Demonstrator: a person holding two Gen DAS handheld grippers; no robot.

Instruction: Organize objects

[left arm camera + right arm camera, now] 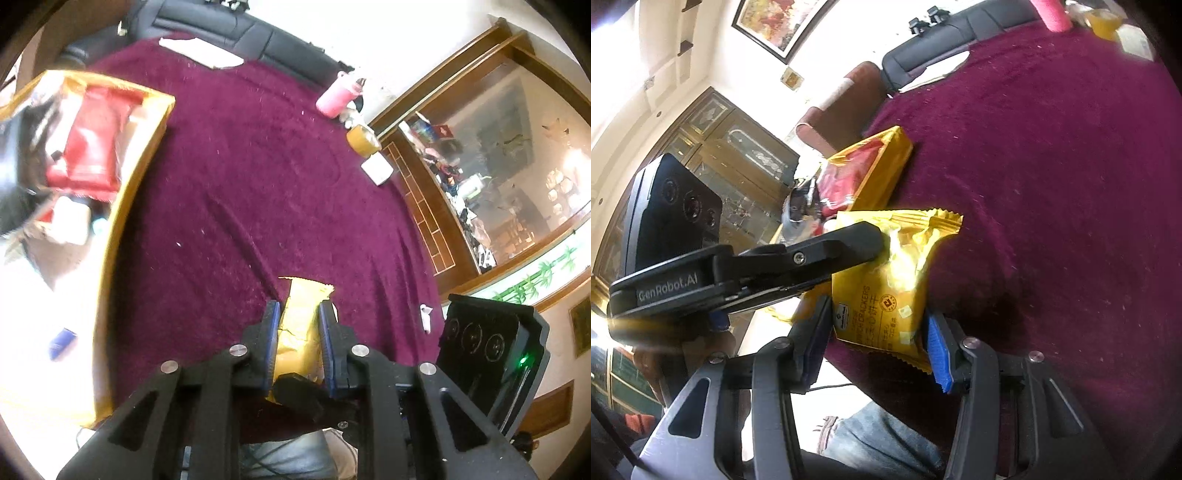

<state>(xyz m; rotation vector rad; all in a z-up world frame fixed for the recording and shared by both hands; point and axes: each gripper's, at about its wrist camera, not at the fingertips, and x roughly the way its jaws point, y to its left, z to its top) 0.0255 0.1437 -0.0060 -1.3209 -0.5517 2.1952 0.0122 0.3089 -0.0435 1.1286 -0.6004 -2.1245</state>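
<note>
Clamping yellow cracker packet (300, 325), left gripper (297, 314) overhangs cloth edge — right gripper (875, 332) spread.

pink bottle (335, 96), tape roll (362, 139), maroon cloth (258, 177)

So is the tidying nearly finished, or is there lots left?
Partly done. The yellow box already holds a red packet and other bits. In hand: the left gripper is shut on a yellow cracker packet, with the open right gripper around its other end. Left: that packet isn't in the box, and a pink bottle, tape roll and small white box sit on the maroon cloth.
</note>
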